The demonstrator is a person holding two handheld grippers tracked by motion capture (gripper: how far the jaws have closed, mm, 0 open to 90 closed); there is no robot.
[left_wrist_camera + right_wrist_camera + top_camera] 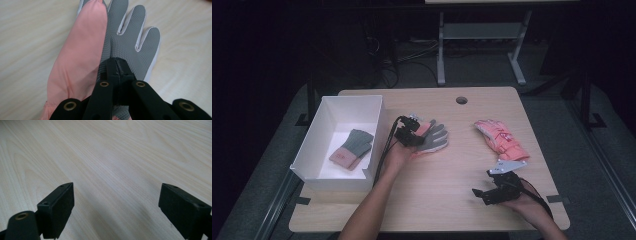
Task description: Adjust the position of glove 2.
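The work in hand looks like clearing gloves from the light wooden table into the open white rectangular box at its left edge, and it seems partly done: one green-and-pink knitted glove already lies flat on the box floor. The left gripper sits near the middle of the table, just right of the box, its jaws pinched together on the palm of a pink glove with a grey textured palm; the left gripper view shows the black tips meeting on the grey fabric, and the glove lies on the wood with its fingers spread. A second pink glove with darker pink markings rests untouched toward the right edge. The right gripper hovers near the front right corner with its jaws spread wide and nothing between them. So one glove appears stowed, one gripped, one left. The tabletop has a round cable hole near its back edge; beyond it the room is dark, with a white-legged desk frame and cables on a grey floor.
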